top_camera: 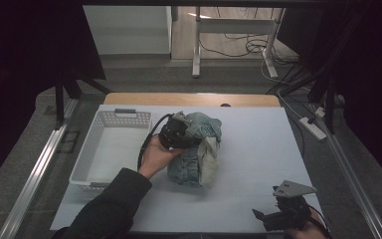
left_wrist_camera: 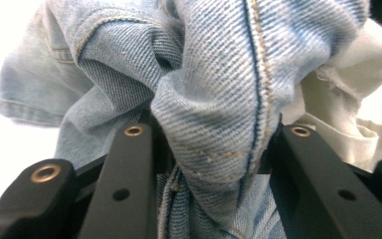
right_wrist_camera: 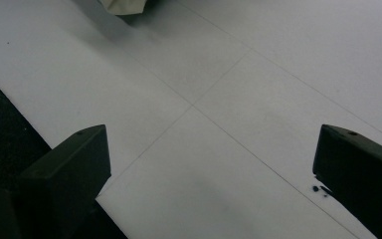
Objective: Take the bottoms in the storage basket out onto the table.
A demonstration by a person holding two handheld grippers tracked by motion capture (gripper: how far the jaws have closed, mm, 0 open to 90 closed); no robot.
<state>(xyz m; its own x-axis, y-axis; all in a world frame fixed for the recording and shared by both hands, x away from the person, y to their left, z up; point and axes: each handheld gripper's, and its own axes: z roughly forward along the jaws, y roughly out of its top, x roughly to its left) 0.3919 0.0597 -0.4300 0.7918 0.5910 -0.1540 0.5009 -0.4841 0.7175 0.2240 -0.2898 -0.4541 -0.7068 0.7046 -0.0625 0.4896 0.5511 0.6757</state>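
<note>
Denim jeans [left_wrist_camera: 214, 94] pinched in left claw [left_wrist_camera: 214, 149], apparently lifted, right claw [right_wrist_camera: 209, 164] spread wide

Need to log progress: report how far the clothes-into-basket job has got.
Done: nothing; the white basket looks empty. In hand: the left gripper is clamped on a fold of the jeans, bundled with a cream cloth. Left, probably: moving them into the basket. The right gripper waits open.
</note>
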